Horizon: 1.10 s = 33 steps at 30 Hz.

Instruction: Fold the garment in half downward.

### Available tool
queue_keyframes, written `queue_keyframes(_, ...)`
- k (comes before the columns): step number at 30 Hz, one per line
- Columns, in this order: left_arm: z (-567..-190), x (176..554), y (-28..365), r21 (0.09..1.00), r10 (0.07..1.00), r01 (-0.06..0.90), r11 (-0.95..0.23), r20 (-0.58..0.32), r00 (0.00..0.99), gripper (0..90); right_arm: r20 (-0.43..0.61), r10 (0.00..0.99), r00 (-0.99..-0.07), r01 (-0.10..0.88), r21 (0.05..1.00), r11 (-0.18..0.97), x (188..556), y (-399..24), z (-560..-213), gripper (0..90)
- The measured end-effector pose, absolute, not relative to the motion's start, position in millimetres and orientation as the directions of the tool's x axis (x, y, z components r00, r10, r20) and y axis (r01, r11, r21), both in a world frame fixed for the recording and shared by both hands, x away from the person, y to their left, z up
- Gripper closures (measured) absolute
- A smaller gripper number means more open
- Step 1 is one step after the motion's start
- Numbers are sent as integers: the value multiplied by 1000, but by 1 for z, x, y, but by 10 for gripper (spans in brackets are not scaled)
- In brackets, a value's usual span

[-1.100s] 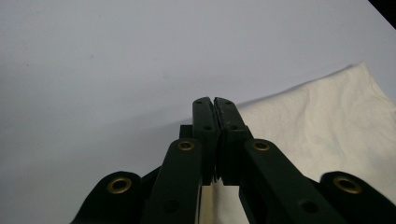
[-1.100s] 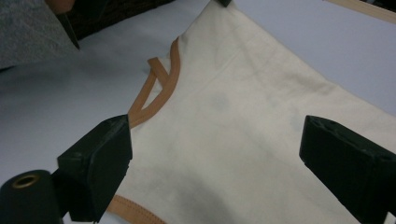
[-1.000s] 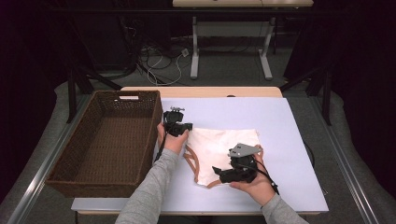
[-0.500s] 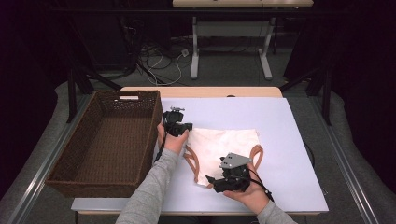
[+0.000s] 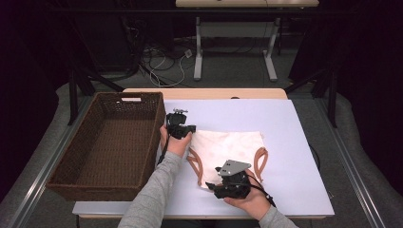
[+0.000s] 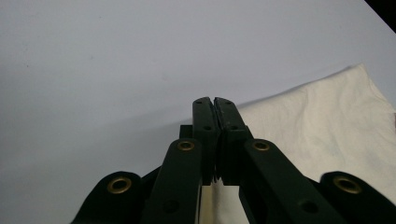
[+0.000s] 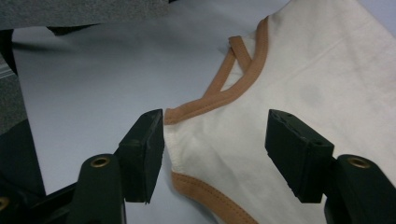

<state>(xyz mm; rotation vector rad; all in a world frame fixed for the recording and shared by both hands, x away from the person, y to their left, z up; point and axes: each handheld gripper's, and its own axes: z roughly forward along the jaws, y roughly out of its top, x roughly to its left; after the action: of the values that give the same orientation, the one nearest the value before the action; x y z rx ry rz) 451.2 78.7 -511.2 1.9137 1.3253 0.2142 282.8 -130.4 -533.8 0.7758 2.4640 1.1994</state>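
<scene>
Compared with one second ago, the right tongs (image 5: 212, 187) sit lower on the cream cloth garment with brown trim (image 5: 233, 147), jaws just closing around its corner, not yet pressing. Left tongs (image 5: 190, 128) are pressed together on the garment's upper left edge, on the white worktop (image 5: 294, 142).

One cream garment (image 5: 230, 147) (trimmed in tan), one wicker basket (image 5: 109, 142), one table (image 5: 294, 142), two tools: the left tool (image 5: 182, 127) and the right tool (image 5: 216, 187).
</scene>
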Motion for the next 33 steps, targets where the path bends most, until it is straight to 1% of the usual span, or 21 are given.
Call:
queue_keyframes(7,-511,451,78,677,854,720,-153,-276,440,879,12,547,-837,347,784,515,278,-121,-536,410)
queue_keyframes(9,-511,451,78,677,854,720,-153,-276,441,879,-5,542,-840,339,775,533,276,-117,-538,423)
queue_keyframes(12,-512,451,78,677,854,720,-155,-274,441,878,0,535,-845,344,764,545,273,-114,-540,515)
queue_keyframes(15,-512,451,78,677,854,719,-155,-274,442,879,-10,536,-844,341,762,551,274,-111,-542,534)
queue_keyframes(19,-512,451,78,676,854,720,-154,-275,441,878,-33,535,-844,335,746,575,275,-106,-546,581)
queue_keyframes(22,-512,452,78,676,854,721,-153,-278,441,878,-57,522,-851,322,729,604,274,-101,-551,587)
queue_keyframes(26,-512,452,78,675,853,722,-153,-278,441,878,-91,538,-838,325,709,626,276,-99,-557,596)
queue_keyframes(29,-512,452,78,675,854,722,-153,-278,440,878,-70,556,-828,354,705,615,280,-101,-559,601)
queue_keyframes(33,-513,452,78,673,856,724,-151,-278,437,879,-45,575,-817,380,708,596,284,-102,-559,669)
